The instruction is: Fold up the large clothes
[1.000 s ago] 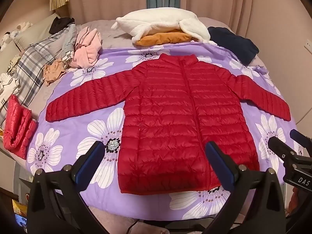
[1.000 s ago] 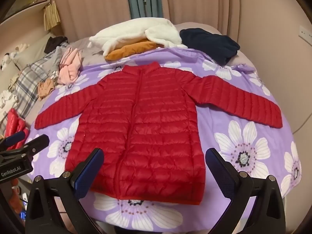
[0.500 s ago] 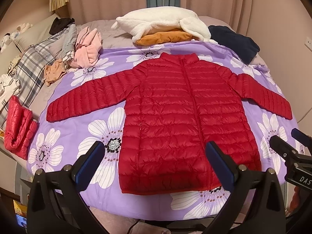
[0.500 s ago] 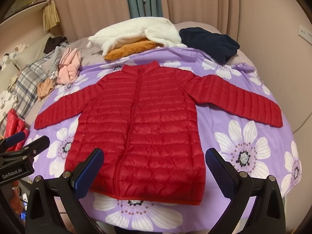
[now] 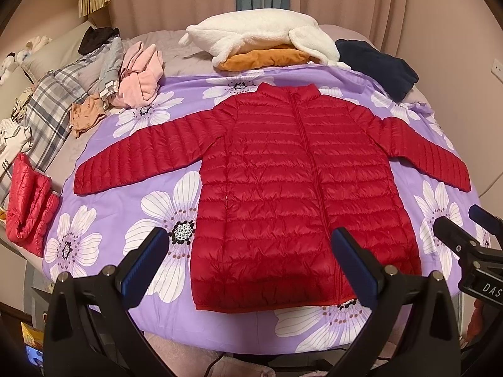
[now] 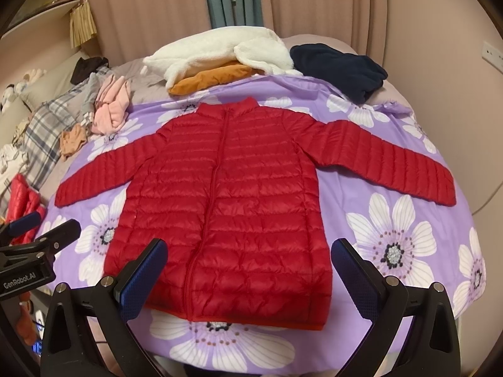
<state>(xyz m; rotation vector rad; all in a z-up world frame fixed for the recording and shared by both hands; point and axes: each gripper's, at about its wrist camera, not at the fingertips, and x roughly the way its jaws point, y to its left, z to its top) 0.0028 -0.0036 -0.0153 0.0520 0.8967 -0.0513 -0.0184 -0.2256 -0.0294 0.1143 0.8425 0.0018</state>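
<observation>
Red quilted puffer jacket (image 5: 283, 188) lies flat, front up, zipped, on the purple floral sheet (image 5: 132, 207) covering the bed. Collar at 12 o'clock, hem at 6 o'clock, both sleeves spread out toward 9 and 3 o'clock and angled slightly down. Unfolded.

Left gripper (image 5: 251, 265): fingers spread wide, blue pads (image 5: 143, 265) facing inward, nothing between them. It hovers above the near bed edge at 6 o'clock, over the jacket hem; no contact seen.

Right gripper (image 6: 250, 278): fingers likewise wide apart and empty, over the hem at 6 o'clock, clear of the fabric. In the left wrist view it shows at 3–4 o'clock; in the right wrist view the left gripper shows at 8 o'clock.

Other items on the bed:
- white fleece garment (image 5: 261, 36) at 12 o'clock, lying on top of an orange garment (image 5: 264, 59).
- navy garment (image 5: 377, 69) at 1–2 o'clock, beyond the sheet edge.
- pink garment (image 5: 140, 77) at 10–11 o'clock, touching the sheet's corner.
- plaid cloth (image 5: 47, 110) at 9–10 o'clock.
- second red puffer item (image 5: 30, 207), bundled, at 8–9 o'clock, off the sheet.
</observation>
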